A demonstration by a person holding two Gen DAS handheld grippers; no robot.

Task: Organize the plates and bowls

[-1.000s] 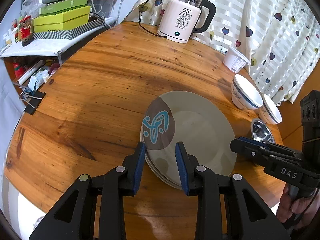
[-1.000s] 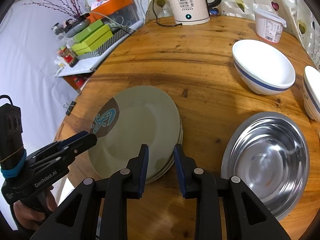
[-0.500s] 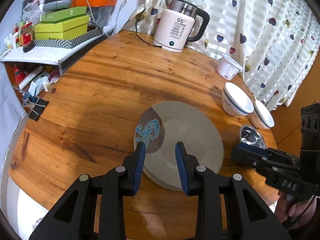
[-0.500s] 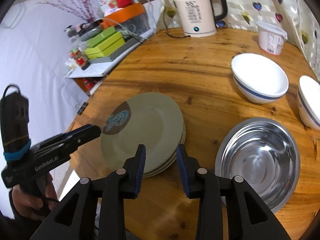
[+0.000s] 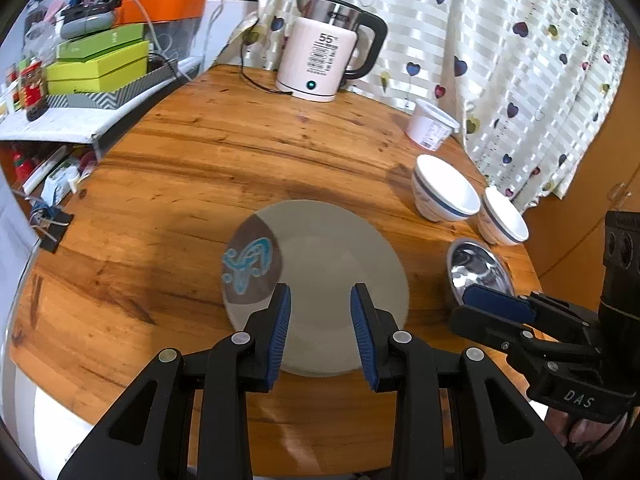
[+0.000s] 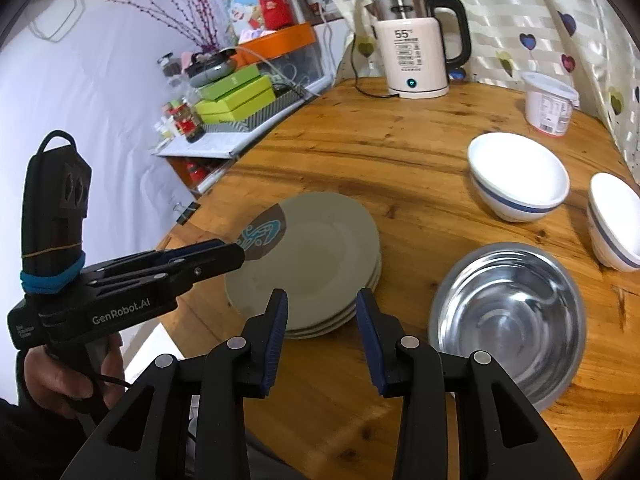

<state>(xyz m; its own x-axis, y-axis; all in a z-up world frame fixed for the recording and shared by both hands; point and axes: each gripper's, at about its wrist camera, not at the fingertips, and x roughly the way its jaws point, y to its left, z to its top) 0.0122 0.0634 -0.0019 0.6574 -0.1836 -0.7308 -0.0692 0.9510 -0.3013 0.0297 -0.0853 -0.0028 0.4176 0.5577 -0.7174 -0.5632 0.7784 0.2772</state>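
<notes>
A stack of grey-green plates (image 5: 320, 256) (image 6: 316, 248), the top one with a brown patch and blue motif, lies near the round wooden table's (image 5: 192, 184) front edge. My left gripper (image 5: 320, 292) hovers above the stack's near rim, open and holding nothing. My right gripper (image 6: 321, 294) hangs over the stack's right side with its jaws opening and nothing between them. A steel bowl (image 6: 508, 312) (image 5: 478, 268) sits to the right of the plates. Two white bowls with a blue stripe, a larger one (image 6: 516, 176) and a smaller one (image 6: 616, 216), stand behind it.
At the back of the table stand a white electric kettle (image 5: 324, 60) with its cord and a white lidded tub (image 5: 430, 124). Green boxes (image 5: 96, 64) sit on a shelf to the left. A heart-patterned curtain (image 5: 520, 40) hangs at the right. A hand (image 6: 68, 380) holds the left gripper.
Both grippers have drawn back and risen from the plate stack, so more of the table shows. The right jaws stand wider apart. The dishes have not moved.
</notes>
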